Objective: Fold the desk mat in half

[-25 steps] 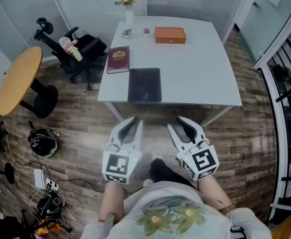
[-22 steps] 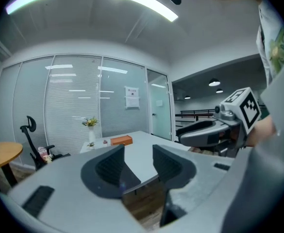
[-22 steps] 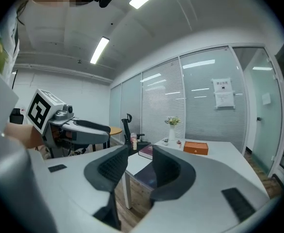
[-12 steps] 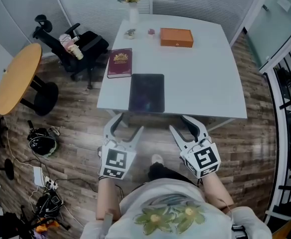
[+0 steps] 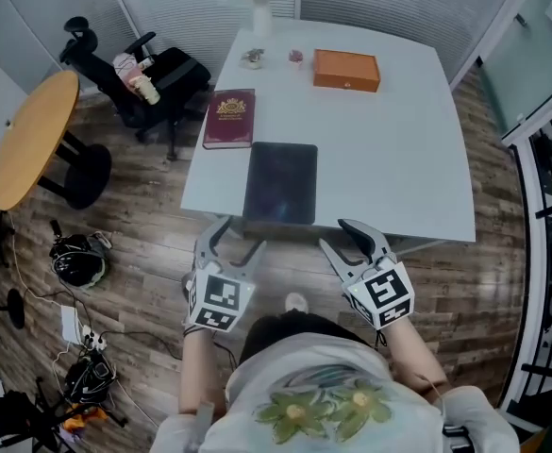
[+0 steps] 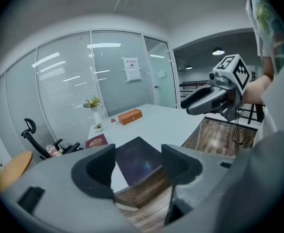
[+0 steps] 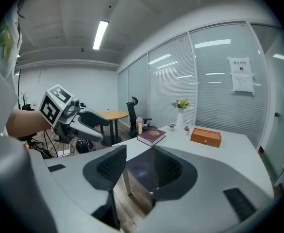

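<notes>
Hand-held grippers — left [image 5: 240, 236], right [image 5: 335, 234] — just opened, empty; desk mat [image 5: 281, 183] ahead.

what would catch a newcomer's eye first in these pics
The left gripper and right gripper hang in the foreground, just short of the white table. Their jaws have just been opening, with nothing between them. Straight ahead, the dark desk mat lies flat at the table's near edge, with a maroon book to its left and an orange box at the far side.
</notes>
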Available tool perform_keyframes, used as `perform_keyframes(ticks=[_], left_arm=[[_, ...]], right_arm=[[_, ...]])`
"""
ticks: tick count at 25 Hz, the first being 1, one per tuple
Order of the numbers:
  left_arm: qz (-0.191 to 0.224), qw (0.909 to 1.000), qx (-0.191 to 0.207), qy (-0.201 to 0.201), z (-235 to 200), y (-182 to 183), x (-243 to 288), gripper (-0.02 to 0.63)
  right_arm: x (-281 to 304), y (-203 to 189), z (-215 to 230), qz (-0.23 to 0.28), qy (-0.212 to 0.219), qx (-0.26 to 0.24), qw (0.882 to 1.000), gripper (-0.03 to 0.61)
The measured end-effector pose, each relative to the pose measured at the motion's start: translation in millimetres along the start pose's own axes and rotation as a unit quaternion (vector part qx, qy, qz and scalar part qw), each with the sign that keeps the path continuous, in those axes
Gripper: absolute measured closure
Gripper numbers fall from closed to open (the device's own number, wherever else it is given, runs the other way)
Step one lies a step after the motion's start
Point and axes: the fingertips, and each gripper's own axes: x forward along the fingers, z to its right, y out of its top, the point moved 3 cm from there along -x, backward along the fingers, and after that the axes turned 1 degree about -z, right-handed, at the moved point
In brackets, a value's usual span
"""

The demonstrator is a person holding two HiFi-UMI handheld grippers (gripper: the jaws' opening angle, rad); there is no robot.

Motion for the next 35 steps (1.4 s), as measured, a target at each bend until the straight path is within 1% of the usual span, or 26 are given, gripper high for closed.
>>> perform_keyframes(ticks=[5, 12, 18, 23, 29, 31, 35], left_arm=[[-0.031, 0.9995, 0.000, -0.010, 1, -15, 20, 0.336], [-0.094, 0.9945, 0.030, -0.037, 3, -46, 48, 0.336], [-0.147, 0.9855, 0.060, -0.060, -4, -72, 80, 0.336], [-0.187, 0.9745, 0.087, -0.089, -13, -98, 112, 0.337], [-0.217, 0.9651, 0.071, -0.127, -19, -125, 143, 0.337], [-0.230, 0.9607, 0.075, -0.135, -20, -135, 151, 0.337], [-0.256, 0.9509, 0.082, -0.152, -24, -152, 166, 0.339]], right_arm=[[19, -19, 5, -0.028, 0.019, 0.009, 0.999, 0.405], [39, -39, 8, -0.050, 0.031, 0.020, 0.998, 0.405], [65, -62, 13, -0.093, 0.026, 0.017, 0.995, 0.405], [97, -86, 19, -0.124, 0.023, 0.005, 0.992, 0.405], [126, -123, 23, -0.198, 0.026, -0.027, 0.980, 0.405], [134, -135, 23, -0.223, 0.027, -0.047, 0.973, 0.405], [152, -159, 26, -0.267, 0.022, -0.103, 0.958, 0.405]])
